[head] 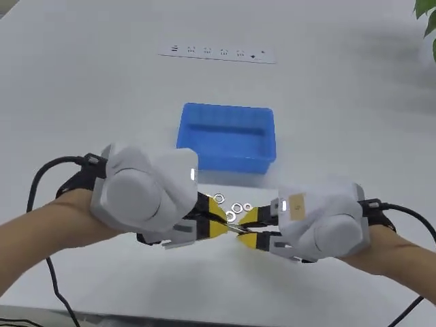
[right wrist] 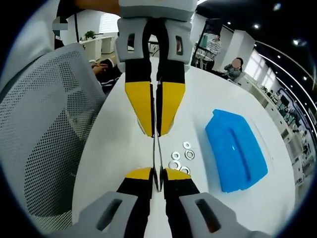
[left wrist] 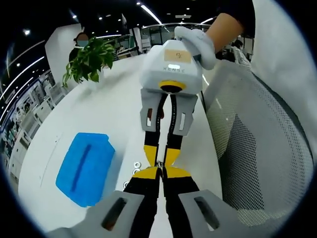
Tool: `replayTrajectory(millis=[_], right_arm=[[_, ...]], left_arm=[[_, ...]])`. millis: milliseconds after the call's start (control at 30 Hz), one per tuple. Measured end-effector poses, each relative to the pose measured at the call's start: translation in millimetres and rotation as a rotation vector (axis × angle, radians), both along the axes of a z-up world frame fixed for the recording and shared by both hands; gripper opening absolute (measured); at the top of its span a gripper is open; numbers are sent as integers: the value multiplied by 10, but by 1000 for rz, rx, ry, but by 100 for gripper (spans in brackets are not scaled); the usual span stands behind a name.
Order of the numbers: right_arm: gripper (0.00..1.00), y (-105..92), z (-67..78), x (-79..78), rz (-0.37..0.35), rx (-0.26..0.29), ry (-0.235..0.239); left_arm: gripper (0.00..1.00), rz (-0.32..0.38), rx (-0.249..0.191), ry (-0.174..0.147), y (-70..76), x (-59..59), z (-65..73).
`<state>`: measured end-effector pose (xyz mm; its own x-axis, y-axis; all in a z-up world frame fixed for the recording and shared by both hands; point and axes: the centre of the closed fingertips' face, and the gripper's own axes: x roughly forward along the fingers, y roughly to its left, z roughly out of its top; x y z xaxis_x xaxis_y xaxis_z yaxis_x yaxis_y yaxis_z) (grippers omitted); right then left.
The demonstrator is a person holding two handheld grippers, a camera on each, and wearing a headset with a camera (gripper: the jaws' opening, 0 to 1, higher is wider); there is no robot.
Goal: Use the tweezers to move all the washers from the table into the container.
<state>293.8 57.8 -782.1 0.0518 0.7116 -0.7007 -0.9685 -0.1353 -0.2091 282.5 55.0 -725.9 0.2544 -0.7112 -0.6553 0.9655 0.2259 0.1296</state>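
Note:
Over the white table my two grippers meet tip to tip. Thin metal tweezers [right wrist: 157, 154] run between them. My left gripper [head: 215, 225] is shut on one end, and my right gripper [head: 251, 230] is shut on the other. In the left gripper view my own left gripper [left wrist: 161, 172] touches the right gripper [left wrist: 161, 154] coming in from above. Several silver washers [head: 235, 207] lie on the table just beyond the tips, also visible as washers [right wrist: 181, 157] and washers [left wrist: 136, 167]. The blue container [head: 230, 161] stands empty behind them, also seen as the container [right wrist: 237, 148] and the container [left wrist: 84, 168].
A white power strip [head: 218, 52] lies at the far side of the table. A green plant [left wrist: 89, 59] stands at a far corner. A grey mesh chair [right wrist: 44, 124] sits at the near table edge. People sit in the background.

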Motion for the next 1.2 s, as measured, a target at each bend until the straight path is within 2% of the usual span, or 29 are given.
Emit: replayTrajectory(millis=[100,233,333,400,467,500,600,667,733,867,1033,1100,1167,1200], right_arm=[[10,-41,21,17,-6,13,5],[8,-106,37,41,-20,24,17],[8,-131,41,68,-46,41,37],[8,-149,42,76,-63,59,58],[8,-162,42,84,-72,66,65],[8,-164,39,77,-70,66,67],[8,-173,32,68,-61,64,64],[8,-179,34,76,-63,65,64],[8,-183,30,67,-61,66,69],[8,-177,24,46,-56,67,68],[10,-127,37,-10,-51,56,36],[11,-103,63,-45,-62,63,45],[15,-82,96,-44,-92,76,36],[18,-74,109,-48,-112,87,54]], left_arm=[[6,-16,-28,-18,-149,29,60],[6,-30,-57,-27,-306,72,99],[6,-21,-92,-22,-374,119,107],[7,-11,-115,-8,-418,145,112],[7,-10,-127,-10,-446,164,99],[7,-11,-136,1,-462,161,81],[8,-6,-149,8,-487,161,48],[8,-11,-143,-23,-507,167,58],[7,-20,-140,-33,-515,151,56],[7,-21,-141,-30,-510,127,56],[7,-15,-125,-35,-452,49,58],[7,3,-136,-39,-414,19,92],[7,25,-158,-36,-375,-21,133],[7,28,-164,-37,-356,-39,145]])
